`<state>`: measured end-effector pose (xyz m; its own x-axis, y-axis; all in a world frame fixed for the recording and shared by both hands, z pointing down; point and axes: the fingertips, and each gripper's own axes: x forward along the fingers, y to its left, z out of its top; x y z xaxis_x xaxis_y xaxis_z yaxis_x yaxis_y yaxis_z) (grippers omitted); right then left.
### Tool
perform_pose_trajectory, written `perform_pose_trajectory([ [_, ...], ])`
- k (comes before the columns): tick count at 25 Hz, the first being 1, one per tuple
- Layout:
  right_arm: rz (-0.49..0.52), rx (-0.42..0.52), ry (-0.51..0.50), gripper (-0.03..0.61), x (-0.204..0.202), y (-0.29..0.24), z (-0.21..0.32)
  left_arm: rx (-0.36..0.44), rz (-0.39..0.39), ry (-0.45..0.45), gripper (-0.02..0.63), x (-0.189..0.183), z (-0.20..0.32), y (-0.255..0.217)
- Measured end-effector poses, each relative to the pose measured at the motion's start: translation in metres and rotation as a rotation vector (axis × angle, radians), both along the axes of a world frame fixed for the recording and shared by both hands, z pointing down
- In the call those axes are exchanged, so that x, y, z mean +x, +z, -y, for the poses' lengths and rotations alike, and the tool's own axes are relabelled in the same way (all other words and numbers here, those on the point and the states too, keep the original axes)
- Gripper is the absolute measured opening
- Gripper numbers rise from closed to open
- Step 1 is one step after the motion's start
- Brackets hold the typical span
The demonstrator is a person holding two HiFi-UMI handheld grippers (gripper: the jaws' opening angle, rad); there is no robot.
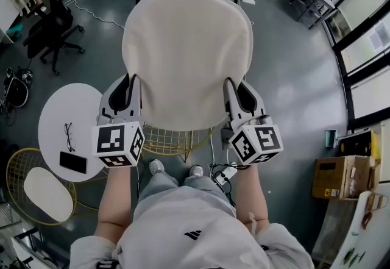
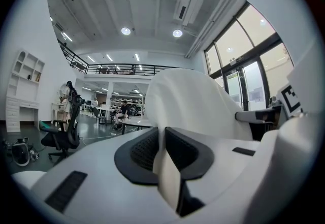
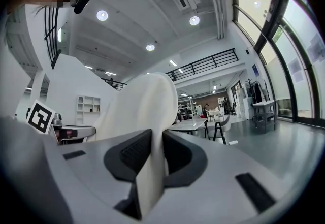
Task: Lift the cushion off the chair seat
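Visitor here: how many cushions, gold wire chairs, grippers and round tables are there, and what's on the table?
Cushions: 2, the held cushion and the spare cushion
Gold wire chairs: 2, the near chair and the side chair
Grippers: 2, left gripper and right gripper
Round table: 1
Glasses: 1
Phone: 1
Total: 9

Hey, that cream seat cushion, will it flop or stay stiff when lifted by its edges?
Probably fairly stiff: the cushion spans between the left gripper and right gripper without obvious drooping. Likely light, since two edge pinches carry it. Its pinched edge looks thin, suggesting soft padding.
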<state>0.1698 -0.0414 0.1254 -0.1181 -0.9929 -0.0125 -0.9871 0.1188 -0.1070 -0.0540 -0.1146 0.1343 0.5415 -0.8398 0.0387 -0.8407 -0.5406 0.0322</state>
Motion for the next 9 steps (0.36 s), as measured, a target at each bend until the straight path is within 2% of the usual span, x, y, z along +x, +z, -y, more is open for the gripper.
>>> perform_pose_trajectory([
  [9, 0.002, 0.001, -0.022, 0.077, -0.0047, -0.0018, 0.0087, 0.0, -0.001, -0.022, 0.052, -0.0062, 0.004, -0.0023],
])
